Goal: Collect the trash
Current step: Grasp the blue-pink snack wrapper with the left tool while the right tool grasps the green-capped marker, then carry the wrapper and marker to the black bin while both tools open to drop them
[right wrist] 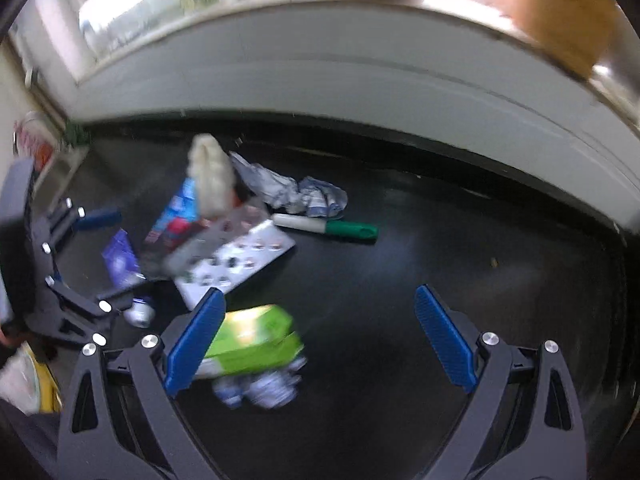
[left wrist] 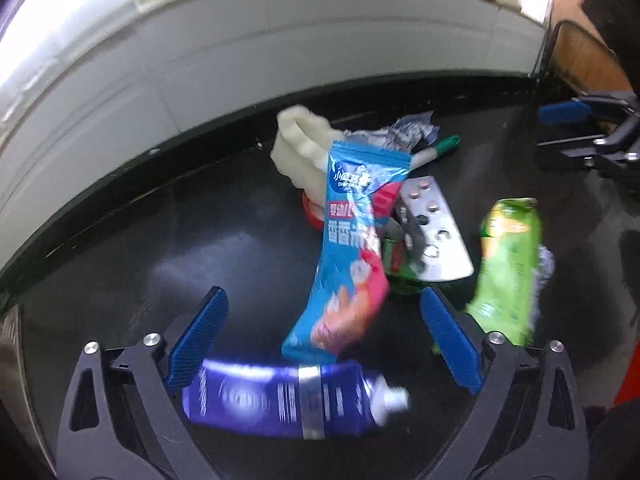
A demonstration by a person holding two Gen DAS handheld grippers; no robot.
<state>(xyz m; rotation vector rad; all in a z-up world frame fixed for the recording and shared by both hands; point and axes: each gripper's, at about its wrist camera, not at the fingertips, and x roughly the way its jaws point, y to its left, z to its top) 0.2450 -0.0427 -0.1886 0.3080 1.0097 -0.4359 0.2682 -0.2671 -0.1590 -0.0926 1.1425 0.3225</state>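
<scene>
Red lid (left wrist: 310, 212) mostly hidden under white foam (left wrist: 300, 148) (blue wrapper (left wrist: 352, 240) print blurred)

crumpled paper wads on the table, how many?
2. One crumpled wad at the back of the pile, by the green marker; another in front, under the green carton. More may hide under the pile.

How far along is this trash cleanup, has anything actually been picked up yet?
Nothing looks collected yet. Both grippers, left and right, are open and empty. The left one's fingers sit either side of the purple tube; the right one hovers by the green carton. Still lying on the black table: the blue wrapper, blister pack, green marker, crumpled paper and white foam piece.
</scene>
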